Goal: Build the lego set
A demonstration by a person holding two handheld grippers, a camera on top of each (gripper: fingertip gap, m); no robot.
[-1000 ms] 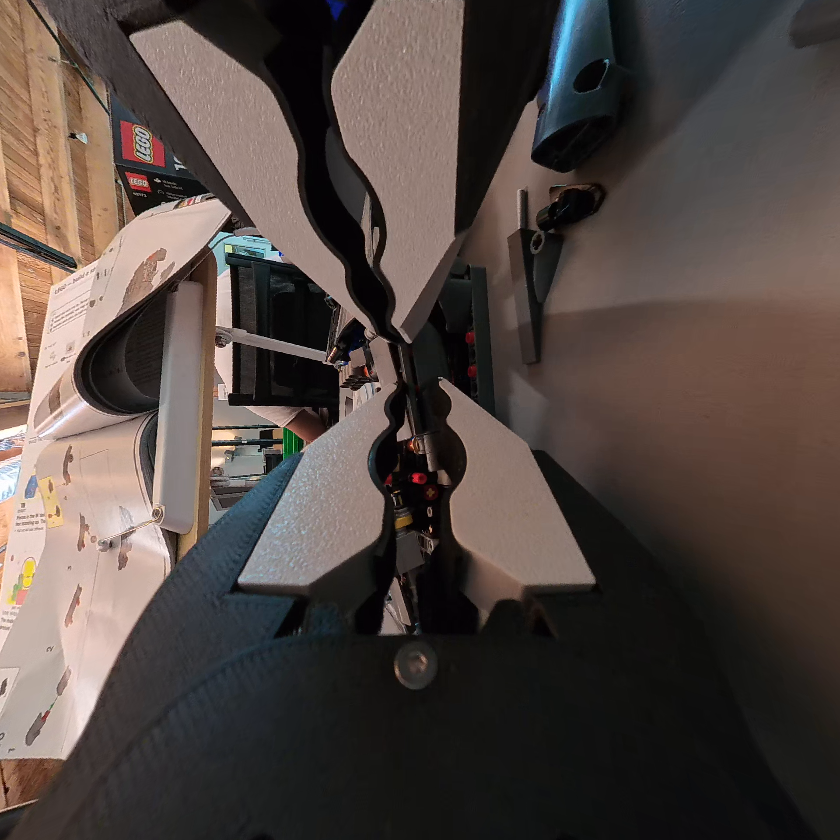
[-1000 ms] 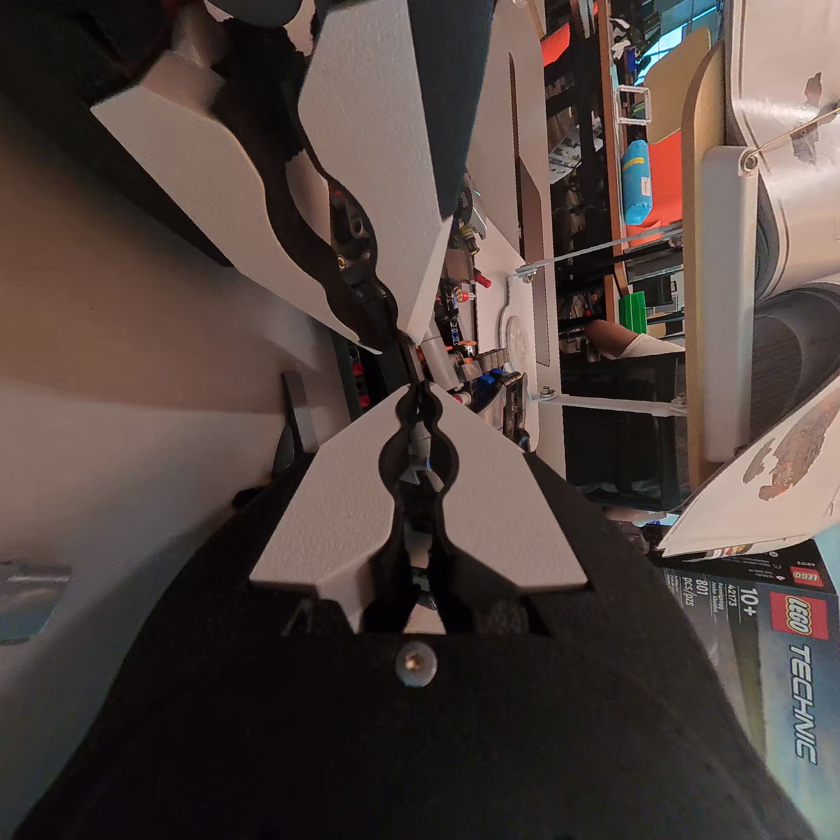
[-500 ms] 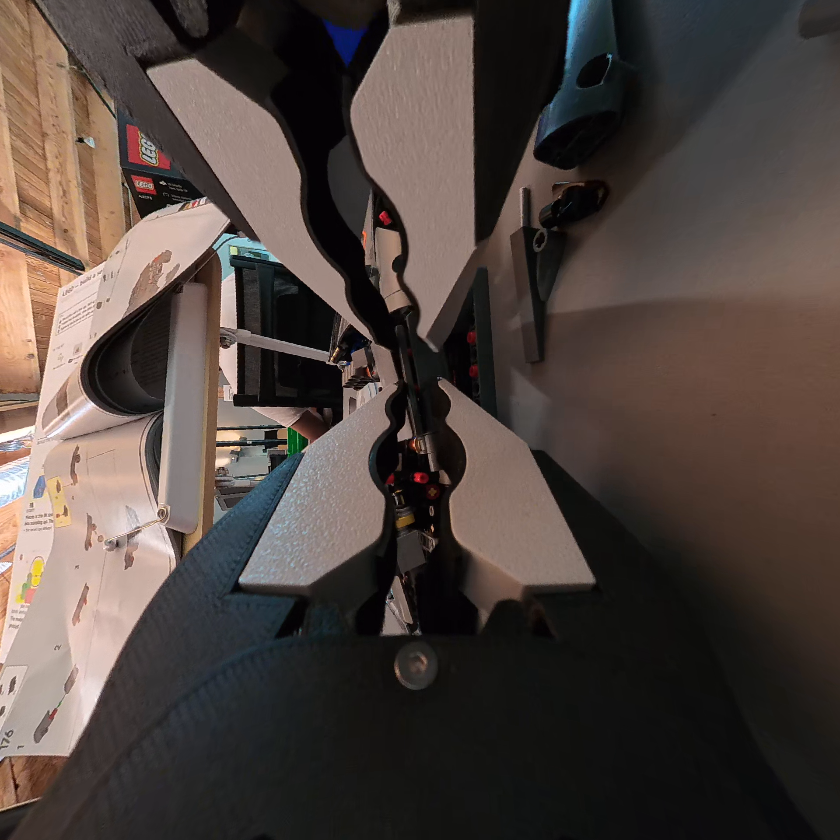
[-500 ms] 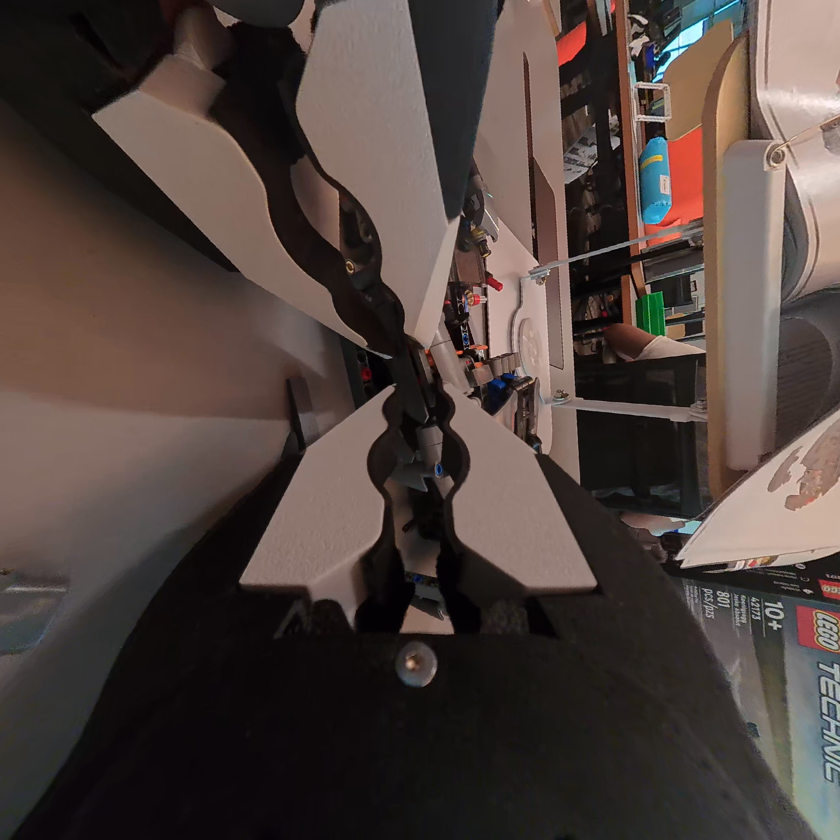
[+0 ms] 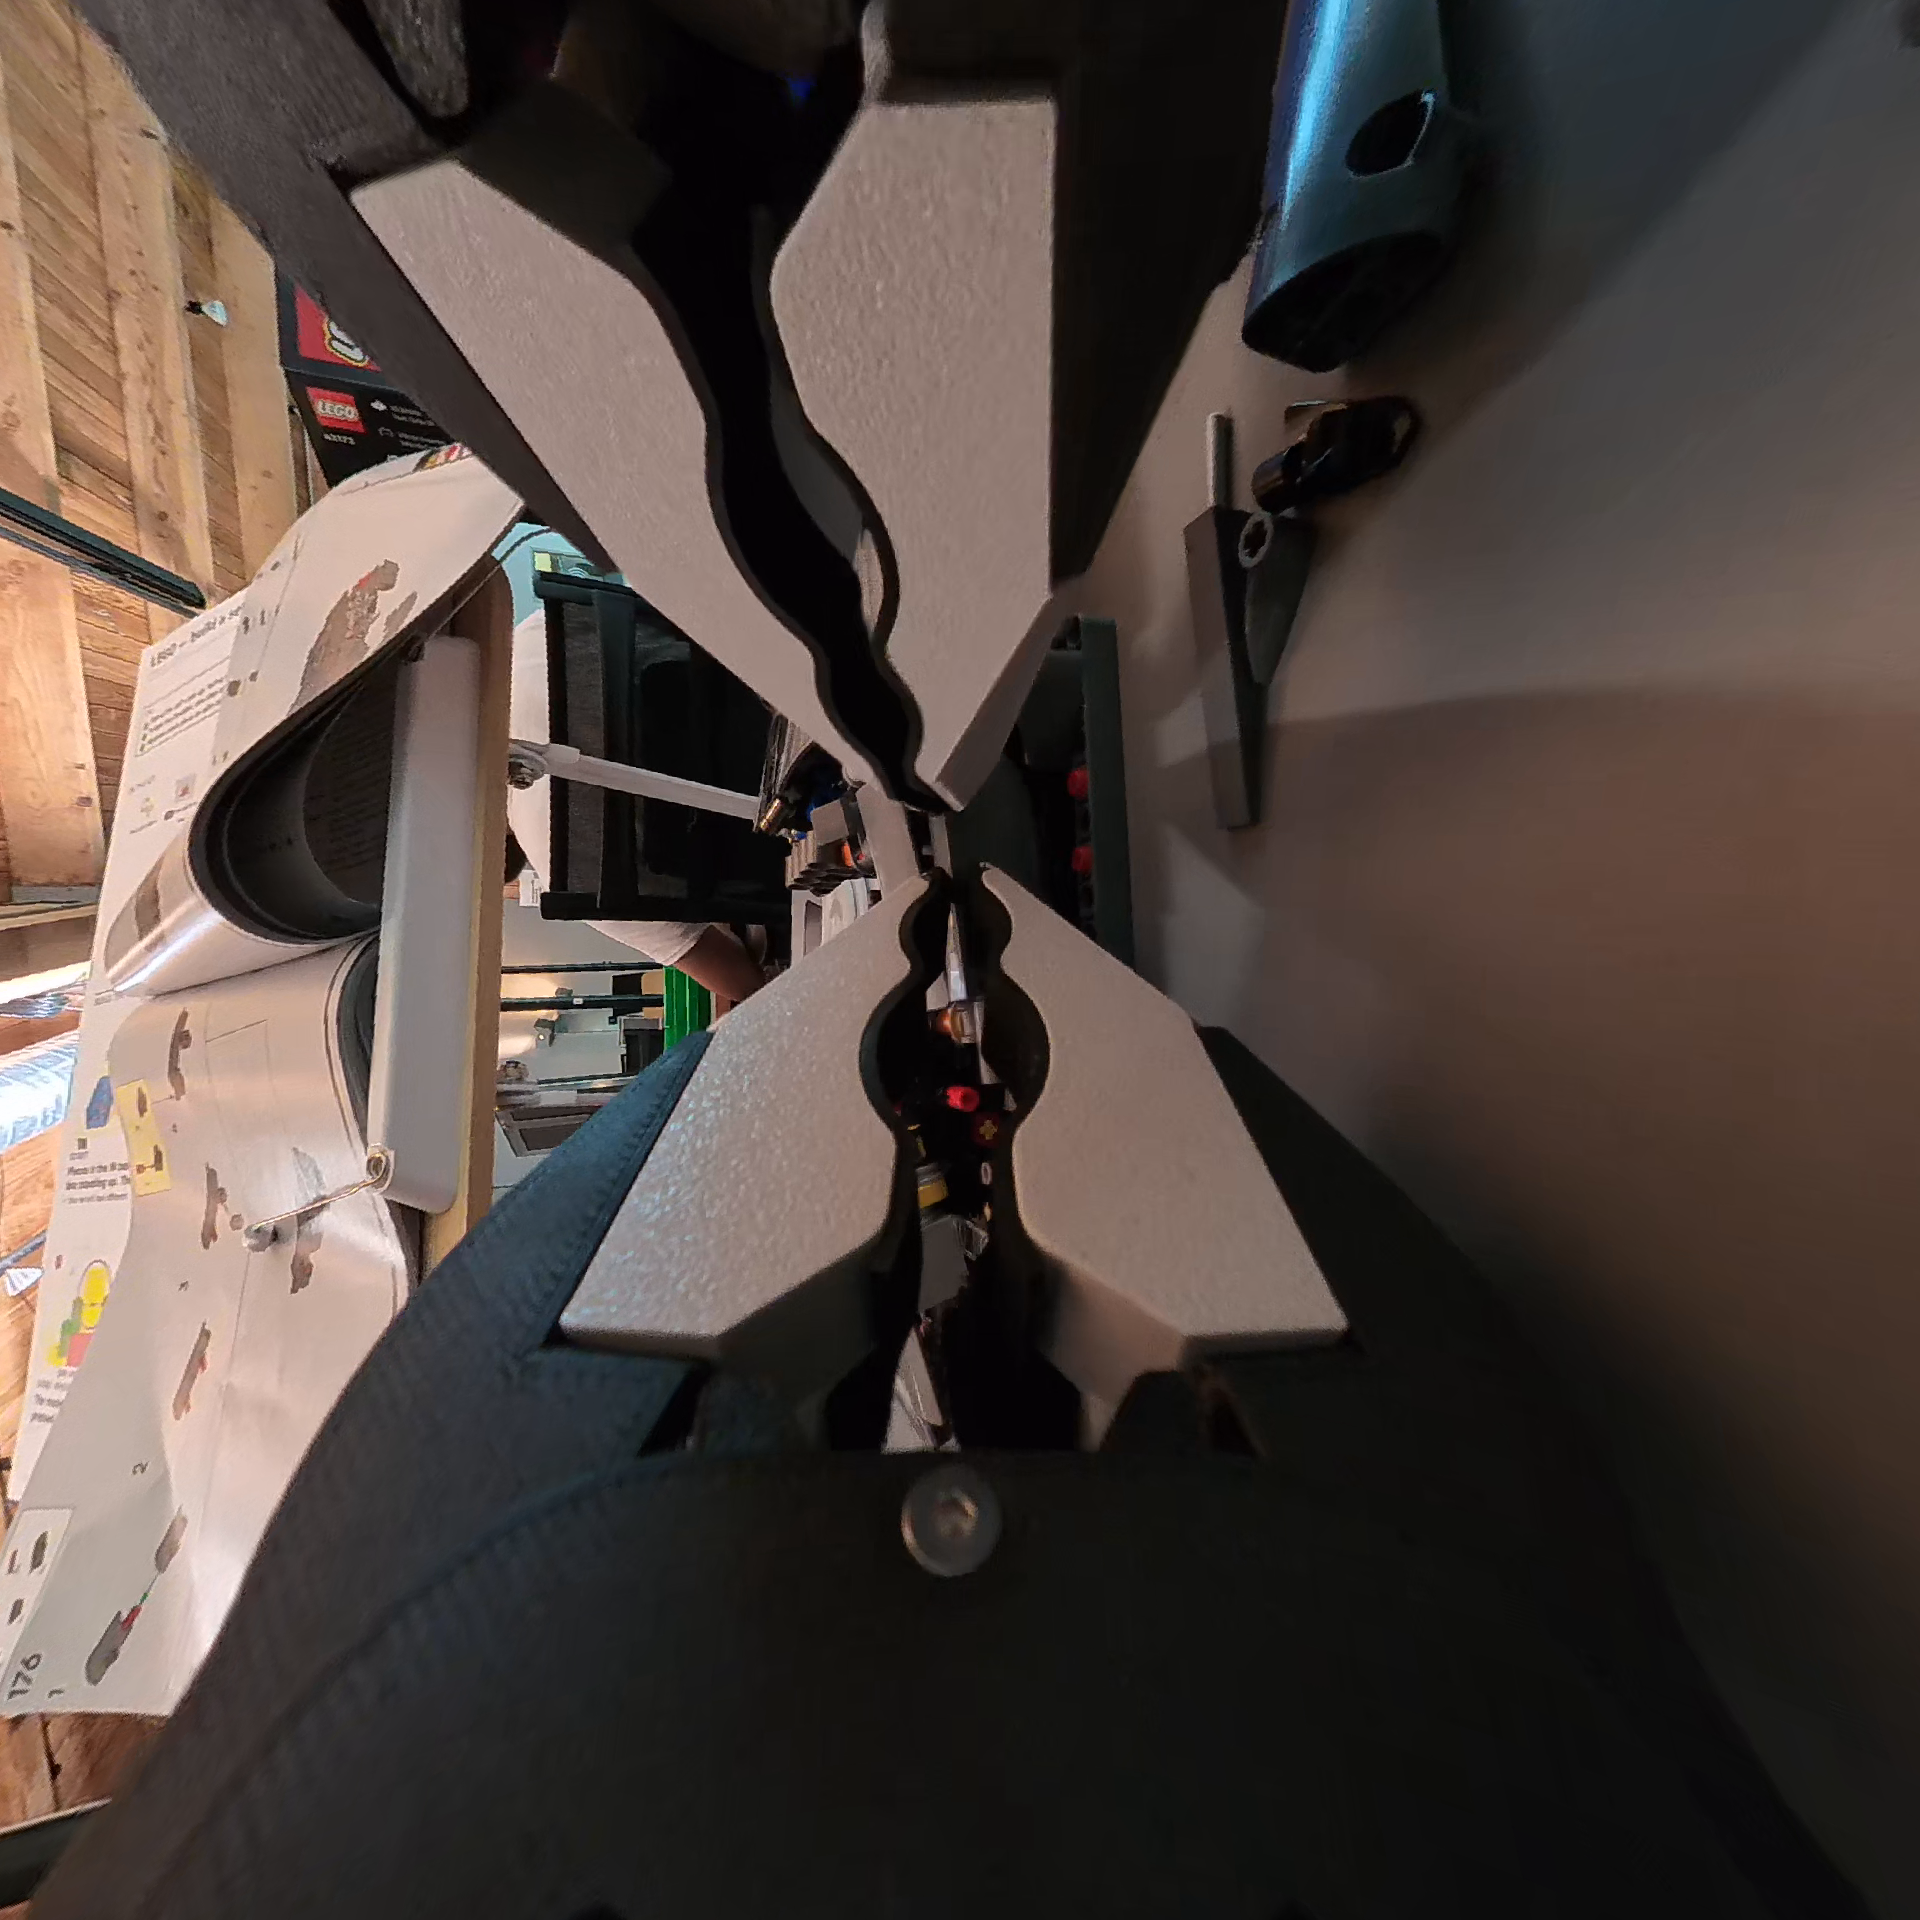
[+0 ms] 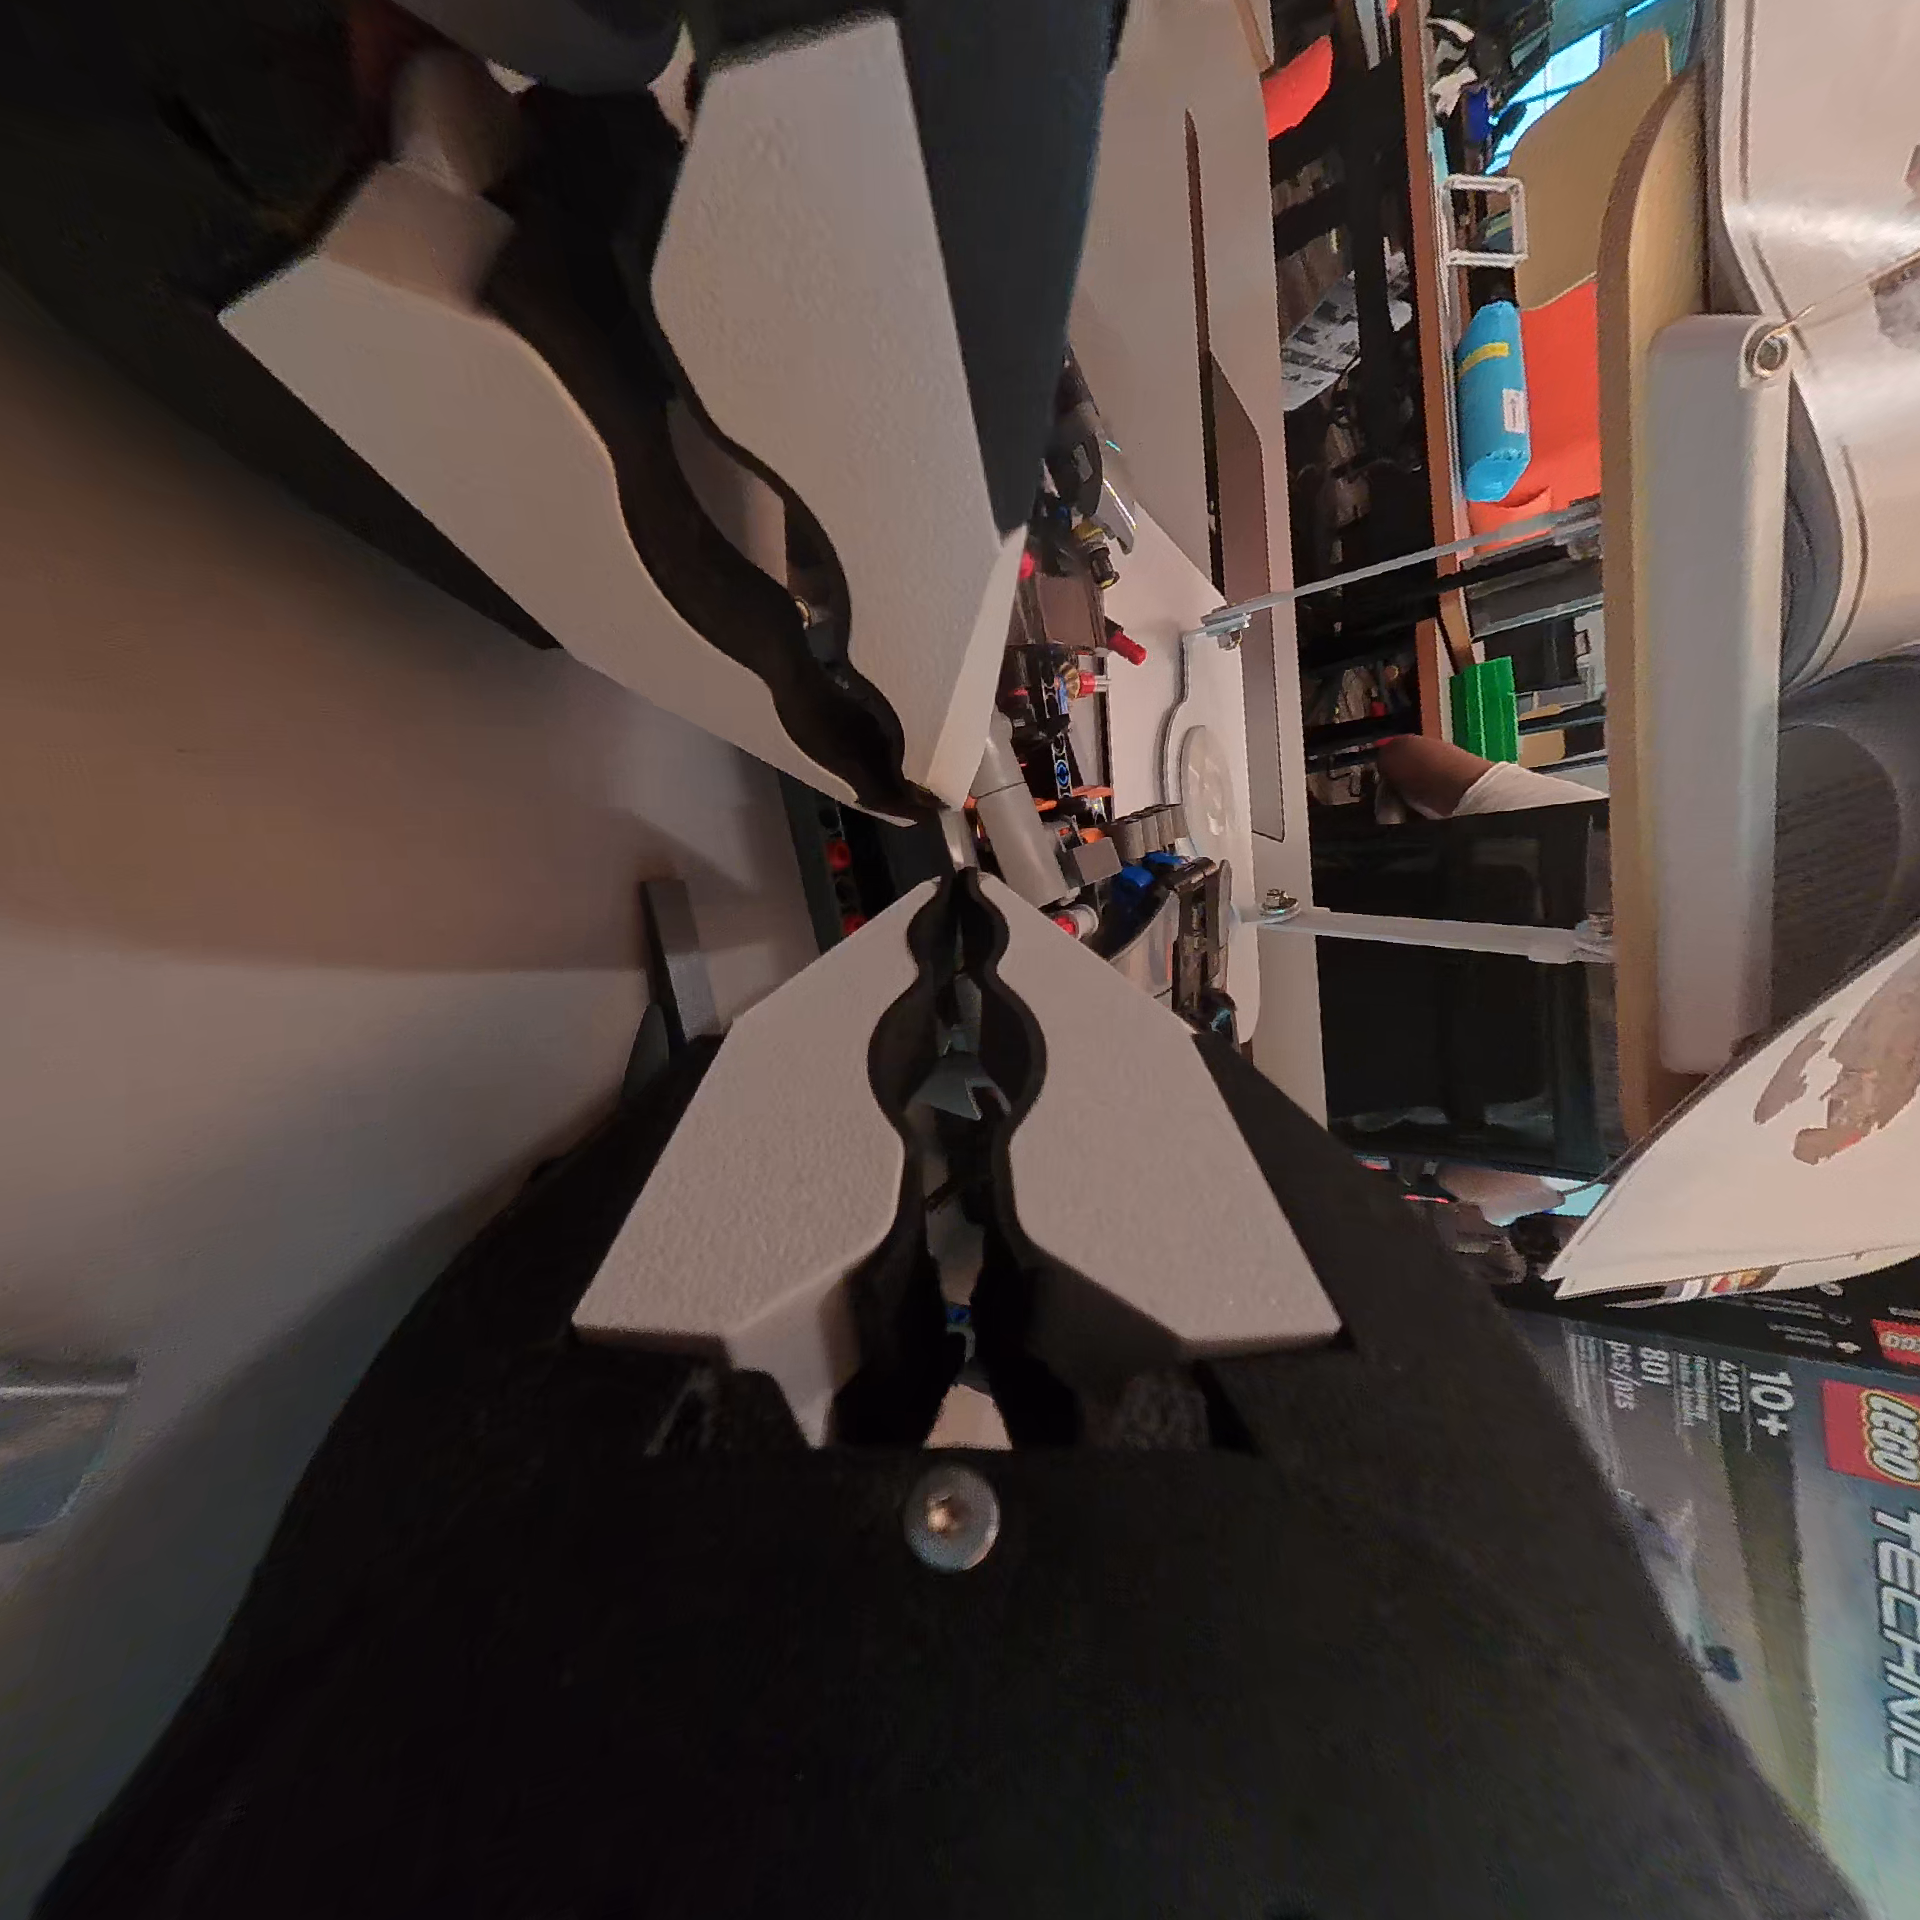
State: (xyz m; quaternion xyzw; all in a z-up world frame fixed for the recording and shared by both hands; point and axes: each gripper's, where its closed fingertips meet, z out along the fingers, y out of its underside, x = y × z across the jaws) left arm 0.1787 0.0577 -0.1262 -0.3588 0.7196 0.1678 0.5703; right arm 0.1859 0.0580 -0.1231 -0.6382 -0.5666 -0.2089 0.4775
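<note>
In the left wrist view my left gripper (image 5: 951, 883) is shut on a small black lego assembly (image 5: 961, 1096) with red pins, seen in the gap between its fingers. The right gripper (image 5: 928, 800) comes in from the top, tip to tip with it. In the right wrist view my right gripper (image 6: 956, 883) is shut on a grey lego part (image 6: 961, 1081). The left gripper (image 6: 925, 800) faces it from the top. More of the lego build (image 6: 1049, 821), with grey, black, orange and blue parts, shows just past the tips. How the held parts join is hidden.
Loose on the white table (image 5: 1558, 935) lie a dark blue panel (image 5: 1351, 177), a small black piece (image 5: 1330, 457) and a grey wedge piece (image 5: 1242, 665). An instruction booklet (image 5: 208, 1039) sits on a stand. The lego box (image 6: 1766, 1507) lies nearby. A person's arm (image 6: 1475, 779) shows far off. Left tips and right tips are each some 8 cm from the small black piece (image 5: 1330, 457).
The two grippers have closed the gap between their tips. The black rod and grey part seen between them half a second ago are now hidden by the fingers.
</note>
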